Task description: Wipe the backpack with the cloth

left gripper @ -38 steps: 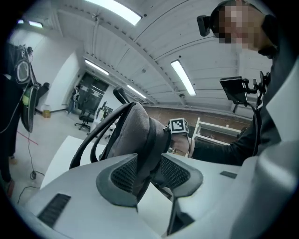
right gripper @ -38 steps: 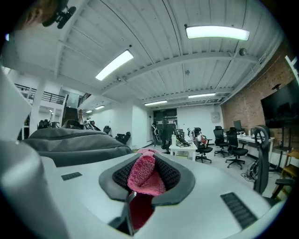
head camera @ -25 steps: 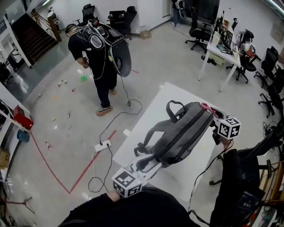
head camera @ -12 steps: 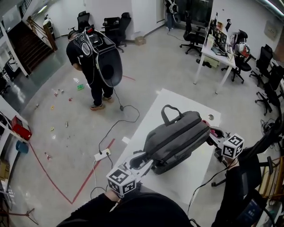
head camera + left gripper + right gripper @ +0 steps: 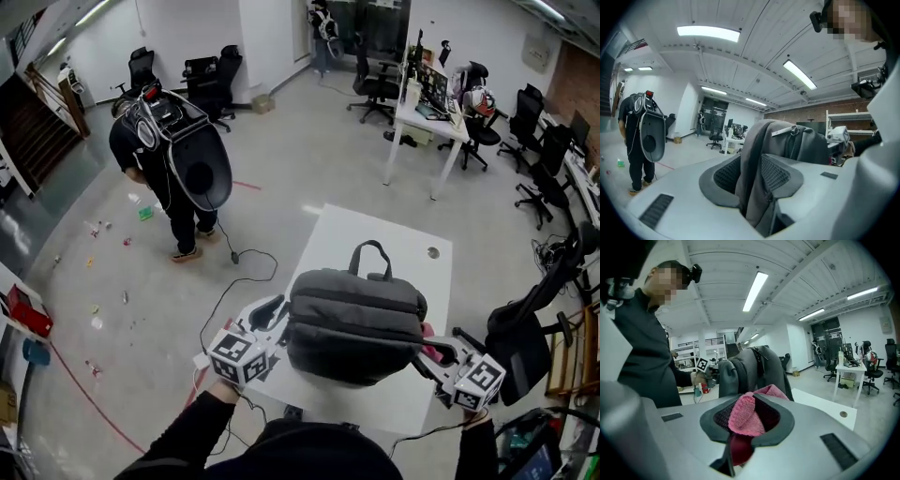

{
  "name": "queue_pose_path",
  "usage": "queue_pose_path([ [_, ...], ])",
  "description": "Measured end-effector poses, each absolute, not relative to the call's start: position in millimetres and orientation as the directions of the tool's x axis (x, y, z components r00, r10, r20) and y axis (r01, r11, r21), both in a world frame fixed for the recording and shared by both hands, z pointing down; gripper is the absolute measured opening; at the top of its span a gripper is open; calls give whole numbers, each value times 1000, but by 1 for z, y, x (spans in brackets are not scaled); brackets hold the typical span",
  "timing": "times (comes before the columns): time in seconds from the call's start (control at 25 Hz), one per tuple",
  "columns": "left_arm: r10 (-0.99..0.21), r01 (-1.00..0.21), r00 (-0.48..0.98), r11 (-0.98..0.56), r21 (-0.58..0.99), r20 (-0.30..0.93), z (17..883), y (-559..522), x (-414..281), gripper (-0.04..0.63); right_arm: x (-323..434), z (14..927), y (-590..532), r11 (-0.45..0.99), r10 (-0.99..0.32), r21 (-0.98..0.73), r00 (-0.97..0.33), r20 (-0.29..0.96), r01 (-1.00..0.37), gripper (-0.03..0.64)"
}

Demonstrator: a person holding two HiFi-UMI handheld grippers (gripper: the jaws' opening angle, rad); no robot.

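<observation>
The left gripper [image 5: 757, 187] is clamped on a fold of the grey fabric backpack [image 5: 352, 323], which stands upright on the white table [image 5: 412, 258] between both grippers. The right gripper [image 5: 747, 425] pinches the pink knitted cloth [image 5: 743, 416] just beside the backpack's side. Wiping seems hardly begun, and most panels likely remain.

backpack [image 5: 352, 323]: grey, upright over the white worktop [image 5: 375, 239], top handle pointing away, strap pinched in the left hand-held gripper [image 5: 272, 321].
cloth [image 5: 740, 414]: pink knit, bunched, clamped in the right hand-held gripper [image 5: 433, 351], beside the bag.
</observation>
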State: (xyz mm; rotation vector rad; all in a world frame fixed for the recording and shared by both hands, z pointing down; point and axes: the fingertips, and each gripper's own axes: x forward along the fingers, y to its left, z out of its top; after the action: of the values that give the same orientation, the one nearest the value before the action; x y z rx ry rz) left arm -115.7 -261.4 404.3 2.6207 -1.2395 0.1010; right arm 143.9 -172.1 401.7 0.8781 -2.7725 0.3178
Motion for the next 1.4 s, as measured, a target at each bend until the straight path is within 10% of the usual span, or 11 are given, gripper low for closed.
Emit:
queue_pose_path([
  [0.56, -752, -747, 647, -594, 299, 123, 405, -339, -171, 146, 58, 384, -112, 644, -733, -217, -673, 99, -733, 71],
  [0.88, -944, -920, 303, -255, 297, 129, 392, -321, -231, 147, 87, 397, -98, 606, -770, -252, -636, 54, -754, 71],
  [1.4, -866, -867, 493, -480, 135, 81, 351, -156, -43, 146, 127, 276, -78, 766, -629, -96, -710, -317, -636, 71],
])
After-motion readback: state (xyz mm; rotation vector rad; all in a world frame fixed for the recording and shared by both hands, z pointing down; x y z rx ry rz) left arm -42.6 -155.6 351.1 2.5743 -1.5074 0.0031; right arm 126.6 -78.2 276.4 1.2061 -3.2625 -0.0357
